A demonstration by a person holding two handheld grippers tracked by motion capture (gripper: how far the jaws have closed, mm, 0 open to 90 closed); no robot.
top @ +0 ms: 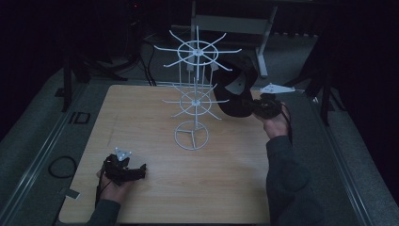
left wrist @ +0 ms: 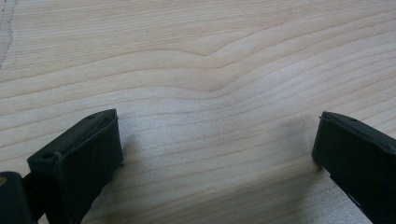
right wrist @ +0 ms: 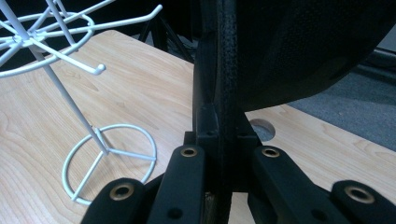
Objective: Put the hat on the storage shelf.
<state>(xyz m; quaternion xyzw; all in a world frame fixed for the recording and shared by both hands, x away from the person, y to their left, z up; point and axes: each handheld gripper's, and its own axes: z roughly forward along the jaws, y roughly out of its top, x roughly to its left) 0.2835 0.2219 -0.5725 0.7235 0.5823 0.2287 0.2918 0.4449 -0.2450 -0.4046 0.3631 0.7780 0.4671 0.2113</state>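
Clamping a black cap (top: 235, 92) by its brim, the right gripper (top: 256, 107) jaws were fully shut beside the white rack (top: 195, 101); the cap could snag a prong. The left gripper (left wrist: 217, 154) jaws gaped empty over the counter (left wrist: 210, 56)

no readable text, labels or signs

One black cap (top: 235, 94), one white wire rack (top: 195, 89), two claws, left (top: 136, 172) and right (top: 254, 107)
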